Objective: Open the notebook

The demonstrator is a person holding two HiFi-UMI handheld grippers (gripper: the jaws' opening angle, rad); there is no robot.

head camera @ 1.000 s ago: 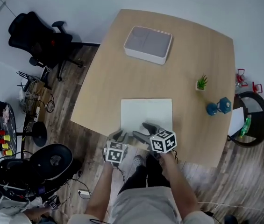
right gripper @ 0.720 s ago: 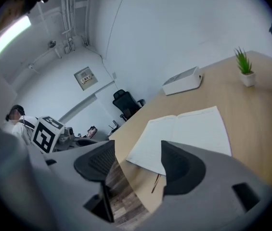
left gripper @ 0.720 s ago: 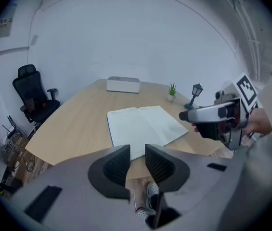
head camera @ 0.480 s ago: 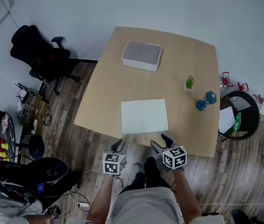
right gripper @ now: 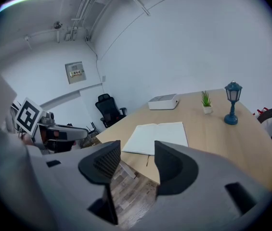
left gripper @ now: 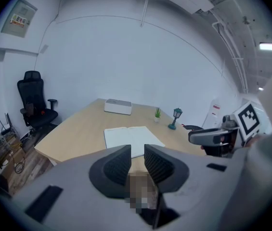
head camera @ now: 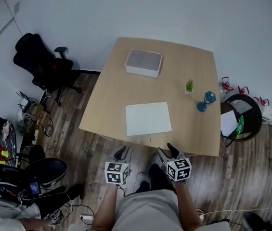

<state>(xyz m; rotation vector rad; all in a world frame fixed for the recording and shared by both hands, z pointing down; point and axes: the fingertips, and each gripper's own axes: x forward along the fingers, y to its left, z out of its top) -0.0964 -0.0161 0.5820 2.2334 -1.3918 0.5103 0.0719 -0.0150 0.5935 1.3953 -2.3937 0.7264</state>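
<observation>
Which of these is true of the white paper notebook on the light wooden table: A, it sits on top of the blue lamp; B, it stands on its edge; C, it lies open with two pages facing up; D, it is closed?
C: the white paper notebook lies flat on the light wooden table, spread open, with its centre fold showing between the two pages.

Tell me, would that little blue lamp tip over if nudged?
Probably, yes: the lamp is tall and thin on a small round base, so a push near its top would likely topple it. It looks small, so probably light.
</observation>
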